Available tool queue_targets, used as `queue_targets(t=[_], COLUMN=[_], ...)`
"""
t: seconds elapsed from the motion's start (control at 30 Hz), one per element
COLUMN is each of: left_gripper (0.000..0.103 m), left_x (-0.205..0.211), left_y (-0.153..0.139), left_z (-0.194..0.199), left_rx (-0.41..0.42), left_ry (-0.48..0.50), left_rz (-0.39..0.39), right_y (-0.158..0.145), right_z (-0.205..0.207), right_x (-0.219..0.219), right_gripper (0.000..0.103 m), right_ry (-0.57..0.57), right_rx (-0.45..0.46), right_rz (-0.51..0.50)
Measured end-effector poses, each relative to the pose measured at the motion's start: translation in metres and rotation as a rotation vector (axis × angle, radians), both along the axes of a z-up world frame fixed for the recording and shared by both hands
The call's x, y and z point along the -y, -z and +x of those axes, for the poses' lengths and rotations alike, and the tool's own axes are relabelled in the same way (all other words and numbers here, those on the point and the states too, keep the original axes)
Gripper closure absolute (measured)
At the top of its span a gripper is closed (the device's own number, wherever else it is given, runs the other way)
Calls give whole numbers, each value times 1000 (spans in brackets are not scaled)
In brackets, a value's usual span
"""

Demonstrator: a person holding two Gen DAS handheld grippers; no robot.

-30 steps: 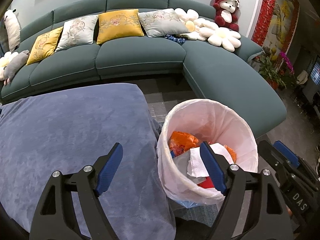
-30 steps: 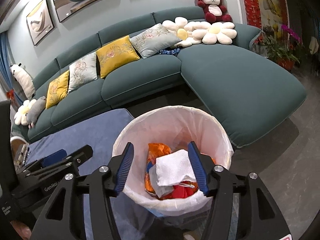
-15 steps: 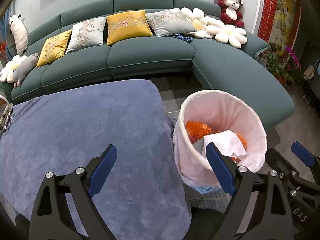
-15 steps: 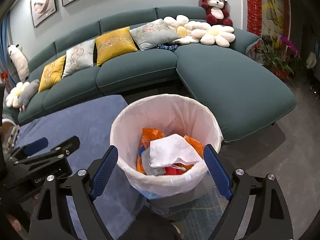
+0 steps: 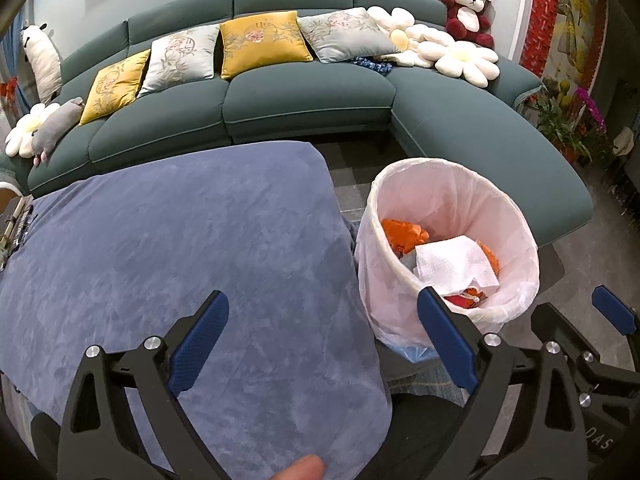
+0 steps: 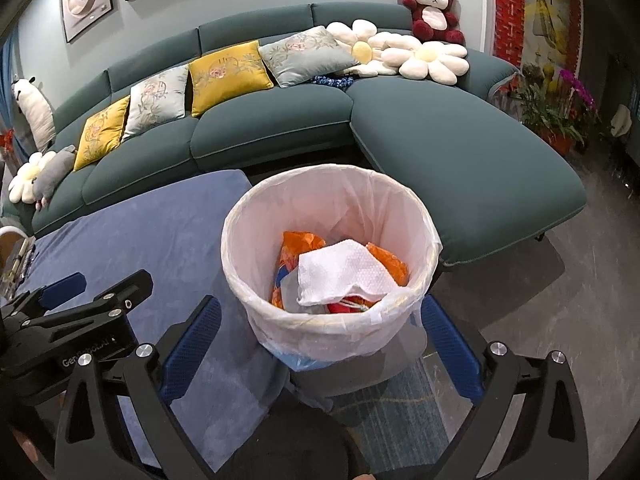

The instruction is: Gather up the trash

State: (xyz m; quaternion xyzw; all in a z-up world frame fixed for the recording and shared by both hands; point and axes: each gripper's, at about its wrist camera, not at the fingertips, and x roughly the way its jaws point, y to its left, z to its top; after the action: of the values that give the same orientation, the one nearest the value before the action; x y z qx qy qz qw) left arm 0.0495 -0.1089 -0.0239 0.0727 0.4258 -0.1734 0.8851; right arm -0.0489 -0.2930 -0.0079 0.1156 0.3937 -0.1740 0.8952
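Observation:
A round bin with a white liner (image 5: 516, 216) (image 6: 256, 216) stands on the floor beside the table. Inside lie a white paper towel (image 5: 452, 264) (image 6: 340, 268) and orange wrappers (image 5: 404, 232) (image 6: 300, 244). My left gripper (image 5: 320, 344) is open and empty, above the table's right edge and to the left of the bin. My right gripper (image 6: 320, 340) is open and empty, above and just in front of the bin. Each gripper shows in the other's view, the right (image 5: 592, 344) and the left (image 6: 80, 308).
The table is covered with a blue cloth (image 5: 160, 248) (image 6: 168, 232). A teal sectional sofa (image 5: 304, 96) (image 6: 460, 140) with cushions and plush toys curves behind the table and bin. Potted flowers (image 6: 560, 104) stand at the right. Some items (image 5: 12, 220) lie at the table's left edge.
Both grippers have pulled back and up from the bin, and the right one has opened wider. The paper towel lies still in the bin.

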Motion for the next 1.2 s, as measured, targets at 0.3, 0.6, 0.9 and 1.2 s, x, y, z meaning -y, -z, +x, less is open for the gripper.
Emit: queue_targets(t=[0.3,0.6,0.9,1.2], left_gripper=[12,12,12,12], left_x=[-4,-8,-8,-8], left_y=[4,7,8,9], left_z=[-4,-5,-6,-6], left_rx=[-10,1,-3,-6], left_ry=[-17,-54,-54,-57], left_rz=[3,28,36,42], right_y=[2,5,9,11], right_z=[-1,-1,-2,-1], right_x=[-4,-7,-11,-11], right_gripper=[7,7,7,7], right_ry=[-11,-16,-27,-27], right_rx=[-6,-14,-21,-26], right_rz=[-8,-9,-8,-7])
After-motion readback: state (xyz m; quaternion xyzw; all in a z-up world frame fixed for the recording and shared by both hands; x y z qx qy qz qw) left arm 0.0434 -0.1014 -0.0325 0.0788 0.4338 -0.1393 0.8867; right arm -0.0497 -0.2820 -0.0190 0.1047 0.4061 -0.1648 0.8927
